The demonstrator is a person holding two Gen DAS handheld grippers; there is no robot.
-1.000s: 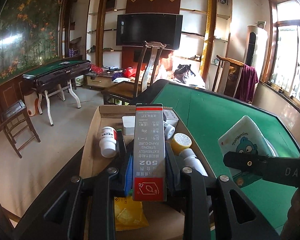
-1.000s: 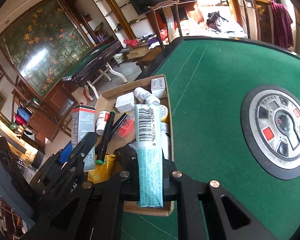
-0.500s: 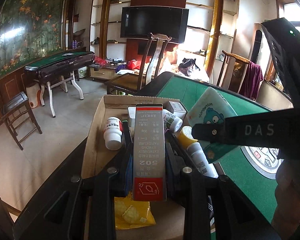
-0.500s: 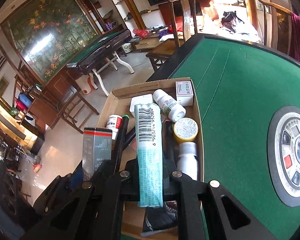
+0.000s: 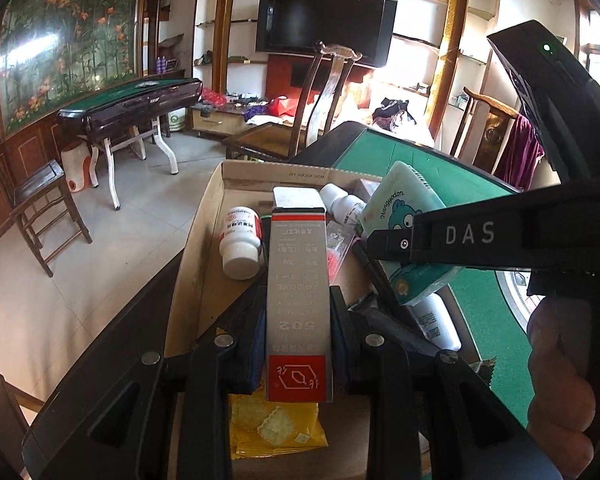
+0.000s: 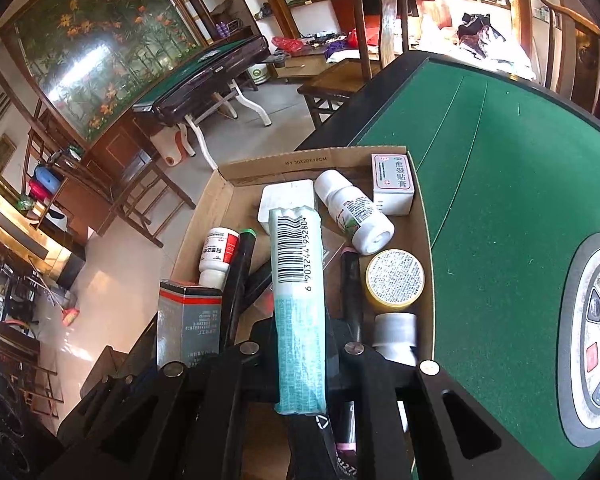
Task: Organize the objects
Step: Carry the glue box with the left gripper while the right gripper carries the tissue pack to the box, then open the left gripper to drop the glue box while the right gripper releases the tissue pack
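Right gripper [image 5: 388, 236], jaws clamping tissue pack [image 6: 298, 300], moved over carton [image 6: 424, 216]; left's jaws grip glue box [image 5: 298, 300].

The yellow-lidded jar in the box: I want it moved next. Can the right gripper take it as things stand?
Probably not: the right gripper is shut on the tissue pack, though the yellow-lidded jar lies uncovered just ahead.

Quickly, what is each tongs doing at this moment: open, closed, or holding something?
Left tongs: closed on the grey 502 glue box.
Right tongs: closed on the tissue pack.

television [image 5: 326, 26], wooden chair [image 5: 296, 120], perhaps floral mural [image 6: 100, 56]
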